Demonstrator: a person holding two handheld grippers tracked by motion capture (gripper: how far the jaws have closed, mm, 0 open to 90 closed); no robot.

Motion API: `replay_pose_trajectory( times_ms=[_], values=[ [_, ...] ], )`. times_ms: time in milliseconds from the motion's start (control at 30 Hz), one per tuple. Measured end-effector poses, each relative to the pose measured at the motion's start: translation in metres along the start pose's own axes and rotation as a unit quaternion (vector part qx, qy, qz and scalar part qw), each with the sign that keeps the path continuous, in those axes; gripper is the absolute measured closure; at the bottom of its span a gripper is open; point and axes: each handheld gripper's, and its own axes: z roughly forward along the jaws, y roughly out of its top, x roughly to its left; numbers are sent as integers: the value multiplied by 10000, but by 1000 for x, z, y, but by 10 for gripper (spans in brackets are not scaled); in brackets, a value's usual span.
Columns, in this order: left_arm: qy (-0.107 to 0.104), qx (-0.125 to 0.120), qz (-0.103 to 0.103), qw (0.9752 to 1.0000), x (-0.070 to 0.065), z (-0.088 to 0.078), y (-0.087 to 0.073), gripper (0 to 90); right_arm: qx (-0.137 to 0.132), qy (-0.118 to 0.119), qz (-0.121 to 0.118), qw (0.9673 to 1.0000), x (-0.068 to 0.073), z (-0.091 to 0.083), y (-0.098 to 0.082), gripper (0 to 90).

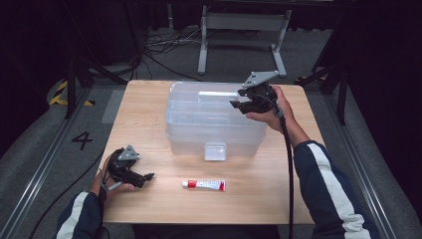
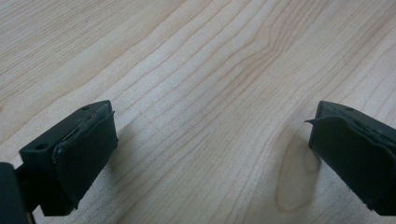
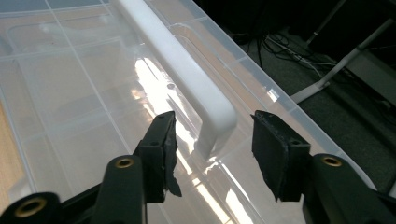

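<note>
A: Your right gripper (image 1: 240,103) sits in the upper right of the high view, over the far right part of the clear plastic storage box with a lid (image 1: 199,119).

B: And in the right gripper view (image 3: 212,140) its jaws stand on either side of the end of the white plastic carry handle (image 3: 187,70) on the lid. There is a gap on both sides, so nothing is gripped; the claw is released around the handle's tip.

A: The box fills the middle of the light wooden table (image 1: 149,204), its translucent front latch (image 1: 215,151) facing you.

B: Your left gripper (image 1: 147,177) lies low at the lower left of the high view, resting on the tabletop in your hand.

A: In the left gripper view the pads (image 2: 84,154) stand wide apart over bare wood grain. Released, holding nothing.

B: Just right of it, lower centre, lies the small white tube with a red cap and red print (image 1: 204,184), well apart from both claws and in front of the box.
</note>
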Motion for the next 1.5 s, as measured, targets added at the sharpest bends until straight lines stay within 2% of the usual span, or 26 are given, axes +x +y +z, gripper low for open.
replay_pose_trajectory(
  times_ms=[67,133,233,300,333,400,467,533,600,700,767,800,900,933,967,1000,1067,1133,1167,1233,1333,1367,1400,1500],
  values=[
    [-4,-2,-24,10000,0,0,0,19,45,-54,-38,10000,0,4,3,566],
    [29,-17,-26,10000,1,0,1,31,43,-2,-8,10000,-1,7,5,633],
    [82,-89,-155,9998,2,-1,1,73,166,-65,-39,9998,-1,11,7,691],
    [111,-122,-158,9997,4,-2,1,117,205,-79,-62,9997,0,13,7,719],
    [86,-141,-189,9997,4,-2,2,160,194,-119,-17,9997,0,13,8,721],
    [0,-160,-293,9994,7,-2,4,181,194,-129,-24,9997,0,14,8,723],
    [28,-183,-247,9995,6,-2,9,224,189,-124,14,9997,0,14,8,723],
    [5,-202,-230,9995,6,-2,12,221,218,-131,-2,9997,0,13,9,724],
    [86,-214,-85,9997,4,-2,19,227,254,-117,2,9996,-1,13,10,724],
    [90,-340,-43,9994,4,-4,27,256,288,-89,18,9995,-1,13,11,724],
    [226,-549,29,9982,4,-9,41,285,292,-103,53,9995,-2,12,13,724],
    [226,-549,29,9982,4,-9,41,311,292,-103,53,9995,-2,12,13,724],
    [234,-841,142,9961,3,-16,60,351,295,-114,128,9994,-5,12,16,723],
    [302,-894,198,9953,2,-18,65,384,297,-106,145,9994,-6,11,18,723],
    [306,-954,200,9948,1,-18,69,438,314,-95,164,9993,-8,11,20,723],
    [207,-1058,215,9939,0,-19,74,472,322,-87,185,9993,-9,11,21,723],
    [235,-1157,306,9925,-1,-20,81,492,329,-85,206,9992,-10,11,22,723],
    [147,-1228,289,9919,-1,-18,86,544,335,-106,245,9991,-13,10,25,722],
    [202,-1208,316,9920,-2,-18,88,560,342,-106,267,9990,-14,11,26,722],
    [178,-1265,312,9913,-1,-18,90,578,340,-99,307,9989,-15,11,28,721],
    [151,-1335,272,9906,1,-18,92,663,385,-102,316,9987,-17,11,31,718],
    [164,-1341,268,9905,1,-19,93,663,385,-102,316,9987,-17,11,31,718],
    [110,-1415,235,9896,1,-19,95,714,435,-117,334,9984,-18,12,33,717],
    [168,-1484,282,9884,0,-19,97,777,483,-124,333,9982,-19,12,35,715]
  ],
)
